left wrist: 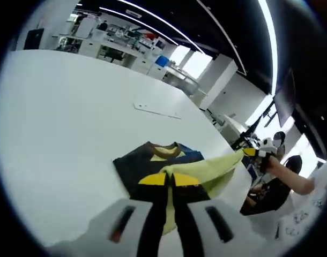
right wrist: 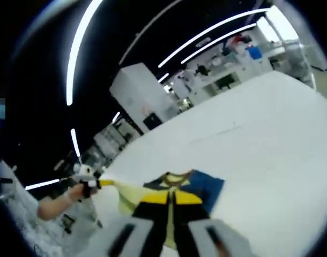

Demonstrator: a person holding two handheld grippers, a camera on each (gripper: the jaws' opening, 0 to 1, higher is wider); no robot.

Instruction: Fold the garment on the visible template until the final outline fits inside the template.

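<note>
- Left gripper view: we saw our left gripper (left wrist: pixel 170 184) low in the frame, its jaws closed on a pale yellow-green edge of the garment (left wrist: pixel 153 166), with yellow pads pressed together on the cloth
- The garment lay on the white table (left wrist: pixel 61 118), dark with a blue patch and a yellow and brown collar, and one part of it was lifted clear of the surface
- That lifted part stretched away to the right gripper (left wrist: pixel 258 153), held in a hand at the table's far side; its jaws were pinched on the fabric
- Right gripper view: the right gripper (right wrist: pixel 170 199) gripped the yellow-green cloth between closed jaws, and the left gripper (right wrist: pixel 96 182) pulled the same cloth taut off to the left
- A thin pale strip (left wrist: pixel 156 111) lay flat on the table beyond the garment; we could not tell whether it was the template
</note>
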